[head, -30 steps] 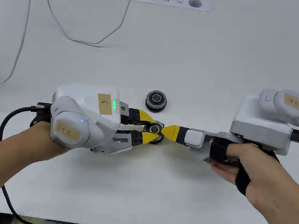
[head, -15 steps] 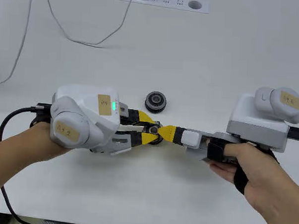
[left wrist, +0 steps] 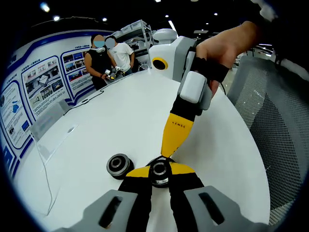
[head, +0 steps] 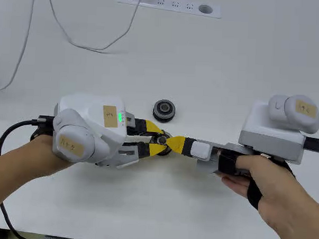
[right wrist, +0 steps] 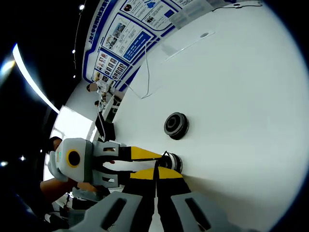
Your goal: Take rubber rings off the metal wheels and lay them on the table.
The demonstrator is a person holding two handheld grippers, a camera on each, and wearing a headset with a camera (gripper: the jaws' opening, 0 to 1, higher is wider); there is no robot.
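White tabletop [head: 230,75], postered room — two wheels: loose wheel [head: 164,109] mid-tabletop, other wheel [left wrist: 159,171] clamped by left gripper [head: 158,143], right gripper [right wrist: 156,170] pinching its ring [right wrist: 165,155].

Light: bright, even, overhead. Soft shadow under my left gripper [head: 159,139] on white table [head: 230,64]. Head view sharp. Gripper views: fisheye-bent edges, lamps [left wrist: 44,7] flaring.

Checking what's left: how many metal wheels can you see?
2. One wheel is clamped in the left gripper's fingers; the other wheel lies free on the table beyond.
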